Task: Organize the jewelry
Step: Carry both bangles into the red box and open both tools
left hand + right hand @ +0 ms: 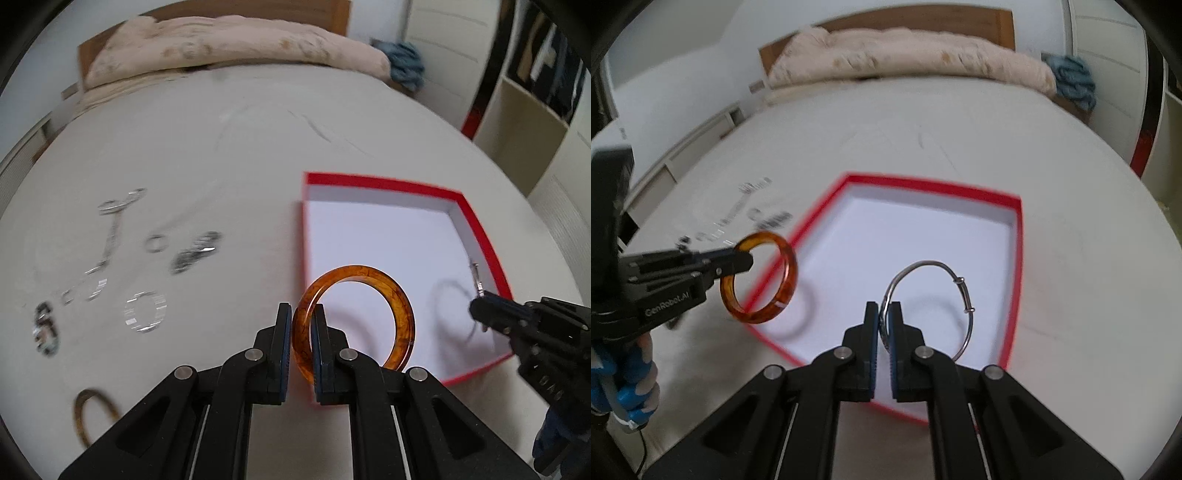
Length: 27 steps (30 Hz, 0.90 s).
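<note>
My left gripper (301,314) is shut on an amber bangle (400,314), held upright above the near left corner of the red box (484,236). From the right wrist view the same left gripper (744,260) carries the amber bangle (788,273) over the red box (1018,258) edge. My right gripper (885,312) is shut on a thin silver bangle (955,280) above the white inside of the box. The left wrist view has the right gripper (478,304) at the box's right side, with a bit of the silver bangle (476,275) showing.
Everything lies on a white bed sheet (240,147). Several silver pieces (144,312) and chains (110,236) are scattered left of the box, and a brown bangle (83,413) lies near the left front. A pink quilt (229,44) is at the head of the bed. A hand (646,373) holds the left gripper's blue handle.
</note>
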Each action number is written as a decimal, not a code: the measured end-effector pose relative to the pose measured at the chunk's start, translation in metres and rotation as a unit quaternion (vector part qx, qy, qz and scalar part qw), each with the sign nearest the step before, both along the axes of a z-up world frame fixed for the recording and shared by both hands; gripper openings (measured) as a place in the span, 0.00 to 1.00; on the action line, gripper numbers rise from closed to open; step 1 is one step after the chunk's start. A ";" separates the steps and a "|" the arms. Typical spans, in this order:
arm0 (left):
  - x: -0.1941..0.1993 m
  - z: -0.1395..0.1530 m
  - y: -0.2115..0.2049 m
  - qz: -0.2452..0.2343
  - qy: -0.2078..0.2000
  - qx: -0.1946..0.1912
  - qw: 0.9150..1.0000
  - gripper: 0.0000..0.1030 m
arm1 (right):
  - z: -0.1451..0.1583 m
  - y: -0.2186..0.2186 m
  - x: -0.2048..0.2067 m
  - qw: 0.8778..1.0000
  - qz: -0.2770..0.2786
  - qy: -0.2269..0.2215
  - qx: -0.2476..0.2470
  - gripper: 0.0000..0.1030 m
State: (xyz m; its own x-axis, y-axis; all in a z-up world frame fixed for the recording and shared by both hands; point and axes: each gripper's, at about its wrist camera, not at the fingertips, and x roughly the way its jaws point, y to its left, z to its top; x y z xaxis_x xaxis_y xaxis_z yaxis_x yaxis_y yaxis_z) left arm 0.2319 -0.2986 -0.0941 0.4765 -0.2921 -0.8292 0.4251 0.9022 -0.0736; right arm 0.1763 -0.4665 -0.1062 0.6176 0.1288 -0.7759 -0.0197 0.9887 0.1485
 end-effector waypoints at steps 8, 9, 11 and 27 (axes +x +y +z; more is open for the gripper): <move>0.008 -0.021 -0.029 -0.012 -0.005 0.048 0.999 0.13 | -0.030 0.000 0.002 0.999 0.016 0.041 -0.020 0.04; 0.007 -0.022 -0.029 -0.012 0.001 0.049 0.999 0.13 | -0.030 0.001 0.001 0.999 0.014 0.040 -0.019 0.06; 0.005 -0.026 -0.026 -0.009 0.009 0.042 0.999 0.14 | -0.028 0.000 -0.001 0.999 0.007 0.040 -0.017 0.06; -0.043 0.041 0.038 0.030 -0.013 -0.005 0.999 0.23 | 0.046 0.005 -0.073 0.999 -0.030 -0.016 -0.003 0.42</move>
